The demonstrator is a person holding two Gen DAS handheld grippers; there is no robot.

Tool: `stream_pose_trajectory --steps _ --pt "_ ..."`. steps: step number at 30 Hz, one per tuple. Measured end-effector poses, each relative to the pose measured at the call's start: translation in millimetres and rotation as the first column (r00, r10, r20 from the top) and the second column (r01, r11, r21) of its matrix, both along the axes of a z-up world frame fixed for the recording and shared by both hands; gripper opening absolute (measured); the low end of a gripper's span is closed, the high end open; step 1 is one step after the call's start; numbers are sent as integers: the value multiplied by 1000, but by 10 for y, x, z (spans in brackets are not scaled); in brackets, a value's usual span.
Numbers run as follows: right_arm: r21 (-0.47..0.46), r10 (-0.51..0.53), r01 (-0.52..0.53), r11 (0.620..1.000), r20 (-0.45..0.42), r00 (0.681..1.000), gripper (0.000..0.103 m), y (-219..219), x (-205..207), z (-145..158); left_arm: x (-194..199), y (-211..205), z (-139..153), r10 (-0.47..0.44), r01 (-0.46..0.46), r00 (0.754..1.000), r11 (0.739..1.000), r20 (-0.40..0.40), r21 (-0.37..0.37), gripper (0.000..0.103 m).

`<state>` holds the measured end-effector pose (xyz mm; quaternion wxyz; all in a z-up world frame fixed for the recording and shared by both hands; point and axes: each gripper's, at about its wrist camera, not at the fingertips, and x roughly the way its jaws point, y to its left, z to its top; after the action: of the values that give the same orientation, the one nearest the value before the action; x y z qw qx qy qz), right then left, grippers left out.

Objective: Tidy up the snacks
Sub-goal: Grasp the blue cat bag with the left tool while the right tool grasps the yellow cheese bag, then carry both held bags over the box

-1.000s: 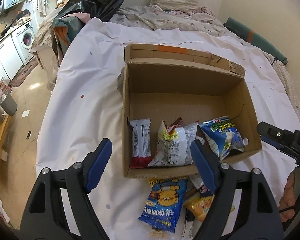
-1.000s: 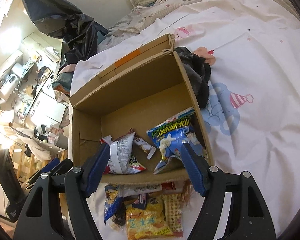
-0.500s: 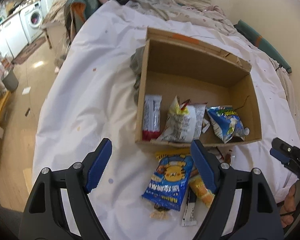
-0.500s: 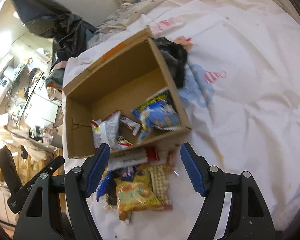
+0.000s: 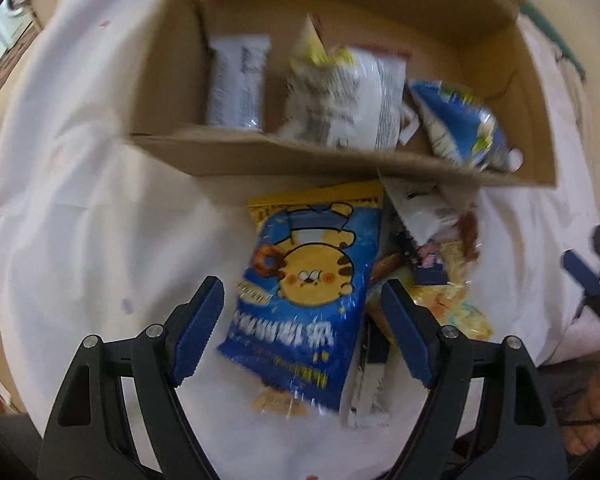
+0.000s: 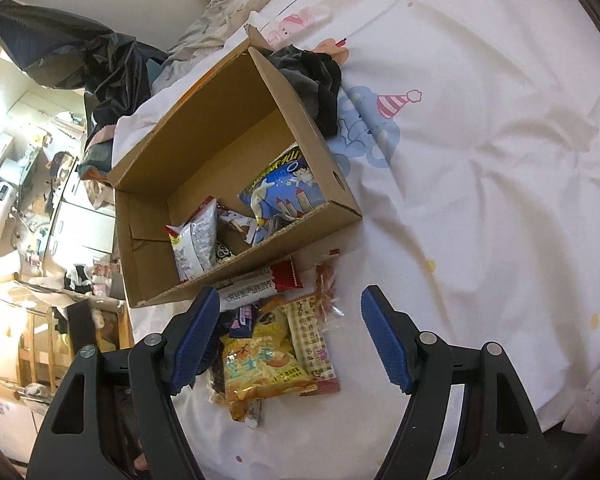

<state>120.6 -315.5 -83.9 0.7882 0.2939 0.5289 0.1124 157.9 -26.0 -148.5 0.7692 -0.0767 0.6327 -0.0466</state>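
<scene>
A cardboard box (image 5: 260,156) (image 6: 152,256) on the white sheet holds a white bar (image 5: 238,84), a white bag (image 5: 348,100) (image 6: 194,240) and a blue bag (image 5: 460,128) (image 6: 284,188). In front of the box lies a pile of snacks: a blue cartoon bag (image 5: 308,300), a yellow bag (image 6: 260,364) (image 5: 448,304), a checked packet (image 6: 312,340) and a white-and-red bar (image 6: 252,290). My left gripper (image 5: 302,330) is open, low over the blue cartoon bag. My right gripper (image 6: 288,332) is open over the yellow bag and checked packet.
A dark cloth (image 6: 316,80) lies against the box's far right side. A black plastic bag (image 6: 100,60) sits beyond the box. The bed edge drops to a cluttered floor (image 6: 28,240) on the left. The other gripper's tip (image 5: 584,276) shows at the left view's right edge.
Both grippers have pulled back from the box and dropped toward the snack pile in front of it. The left one is now close over the blue cartoon bag. Both stay open.
</scene>
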Motion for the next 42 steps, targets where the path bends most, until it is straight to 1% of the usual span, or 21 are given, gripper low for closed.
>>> stream_pose_trajectory --steps 2,5,6,7,9,12,13,14,15,18,20,21,23,27,29,33,36,37,39,40,42 --pt "-14 5 -5 1000 2 1000 76 2 -20 -1 39 -37 -83 -11 12 1000 1000 -4 24 78" --pt "-46 15 -15 999 4 1000 76 2 -41 -12 60 -31 -124 -7 7 1000 1000 -12 18 77" --pt "-54 17 -17 998 2 1000 76 -2 -43 -19 55 -17 -121 2 -2 1000 1000 -13 13 73" --pt "-56 18 -19 998 -1 1000 76 -1 -42 -28 55 1 -118 6 -6 1000 1000 -15 11 58" --pt "-57 22 -23 998 -10 1000 76 -2 -30 -50 36 -7 -117 -10 10 1000 1000 -28 16 51" --pt "-55 36 -37 998 -18 999 76 37 -2 -66 -32 -26 -63 -38 39 999 999 -23 29 42" --pt "-56 44 -45 997 -19 999 76 60 -2 -66 -44 -38 -39 -44 45 999 998 -21 44 35" --pt "-54 55 -56 997 -21 998 76 91 0 -70 -67 -34 -15 -43 44 999 997 -17 59 33" --pt "-45 69 -70 997 -25 997 76 128 6 -77 -107 -15 25 -38 39 999 997 -15 70 32" --pt "16 142 -141 990 -60 988 76 284 26 -146 -230 68 183 -7 8 1000 998 -16 60 31" --pt "41 195 -192 981 -85 977 80 420 38 -204 -307 103 308 1 -1 1000 998 0 59 31" --pt "40 215 -212 977 -93 972 81 492 38 -218 -367 136 376 10 -11 1000 997 17 73 31" --pt "23 264 -263 965 -113 958 87 658 46 -261 -449 217 431 32 -35 999 995 34 89 31" --pt "-62 317 -331 941 -171 933 89 993 74 -374 -504 398 430 93 -95 995 994 22 55 31" --pt "-115 346 -372 921 -196 918 89 1149 95 -433 -514 428 446 102 -104 994 993 34 57 31" --pt "-246 404 -462 852 -250 880 89 1457 111 -594 -521 416 467 105 -109 993 992 59 64 31" --pt "-323 426 -490 810 -251 869 89 1568 77 -651 -559 451 484 115 -118 992 992 59 53 31" --pt "-333 431 -493 804 -245 868 89 1575 56 -654 -560 452 490 116 -119 991 992 59 50 31" --pt "-333 443 -501 799 -237 865 85 1571 21 -647 -564 483 517 114 -117 991 992 64 48 31" --pt "-333 446 -502 798 -233 864 71 1554 3 -636 -548 459 507 112 -115 992 992 66 48 31" --pt "-320 453 -508 800 -235 860 66 1527 -48 -633 -542 450 518 104 -108 992 993 71 52 31"
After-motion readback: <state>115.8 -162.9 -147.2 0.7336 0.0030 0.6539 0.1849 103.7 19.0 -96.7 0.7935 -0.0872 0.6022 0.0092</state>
